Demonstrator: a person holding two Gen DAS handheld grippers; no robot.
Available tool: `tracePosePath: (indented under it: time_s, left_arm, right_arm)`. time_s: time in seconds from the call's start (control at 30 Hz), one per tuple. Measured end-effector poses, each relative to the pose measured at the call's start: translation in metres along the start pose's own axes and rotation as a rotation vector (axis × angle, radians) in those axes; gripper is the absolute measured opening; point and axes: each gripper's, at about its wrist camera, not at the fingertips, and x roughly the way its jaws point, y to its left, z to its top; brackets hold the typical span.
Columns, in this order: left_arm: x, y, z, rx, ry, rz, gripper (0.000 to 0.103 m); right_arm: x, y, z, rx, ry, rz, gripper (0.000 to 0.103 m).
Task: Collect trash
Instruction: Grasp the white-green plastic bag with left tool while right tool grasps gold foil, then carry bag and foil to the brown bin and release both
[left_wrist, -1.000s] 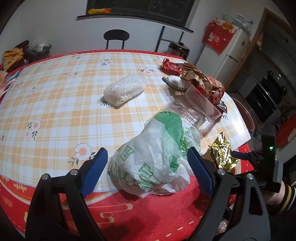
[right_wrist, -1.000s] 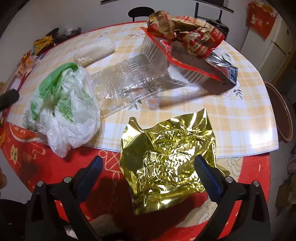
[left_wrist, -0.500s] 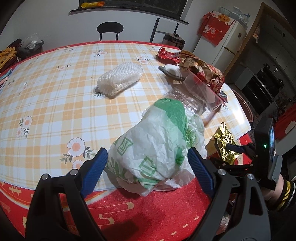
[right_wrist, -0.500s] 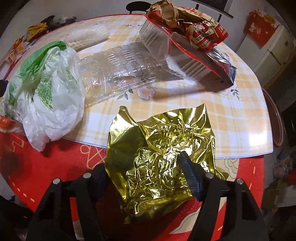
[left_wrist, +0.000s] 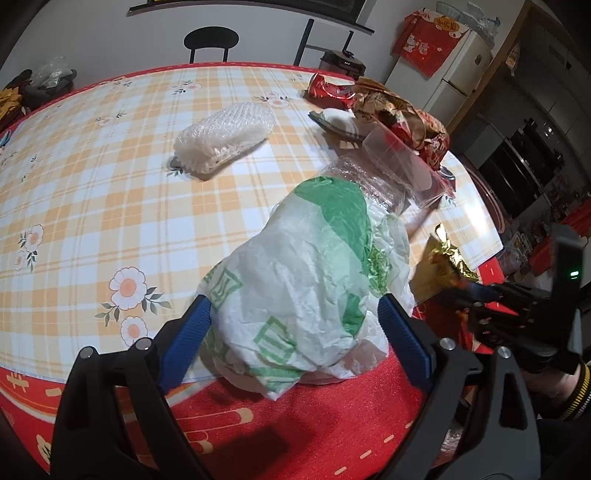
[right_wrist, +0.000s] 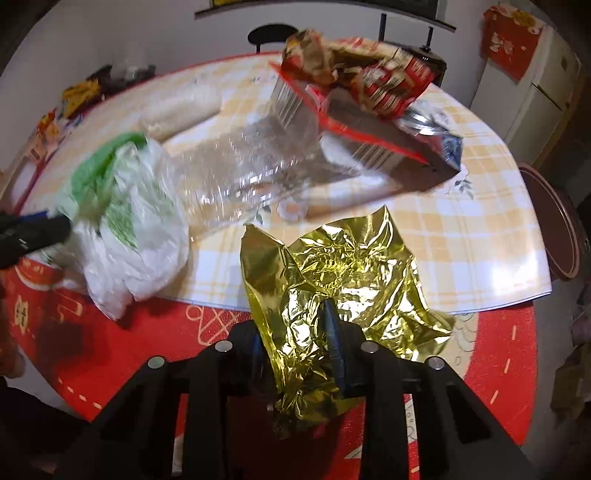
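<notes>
The left hand-held gripper (left_wrist: 293, 325) straddles a white-and-green plastic bag (left_wrist: 303, 273) at the bench (left_wrist: 92, 192) edge, pads apart.

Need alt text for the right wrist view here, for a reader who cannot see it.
The right gripper is closing on a crumpled gold foil wrapper at the edge of a checked table. Beyond lie a white and green plastic bag, a clear plastic bottle and a tray of red snack wrappers.
</notes>
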Motion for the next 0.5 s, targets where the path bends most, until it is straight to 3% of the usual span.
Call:
tracePosePath:
  time_s: [0.17, 0.2, 0.27, 0.5]
  left_arm:
    - [0.007, -0.002, 0.003, 0.004, 0.029, 0.042, 0.086]
    - [0.008, -0.002, 0.003, 0.005, 0.033, 0.043, 0.083]
    - [0.010, -0.003, 0.004, 0.012, 0.045, 0.040, 0.064]
    - [-0.004, -0.010, 0.009, 0.086, 0.035, 0.019, 0.041]
  right_arm:
    - [-0.017, -0.007, 0.001, 0.016, -0.048, 0.017, 0.028]
    - [-0.020, -0.008, 0.002, 0.019, -0.058, 0.020, 0.028]
    - [-0.024, -0.010, 0.003, 0.025, -0.076, 0.024, 0.028]
    - [-0.036, -0.017, 0.003, 0.058, -0.125, 0.028, 0.028]
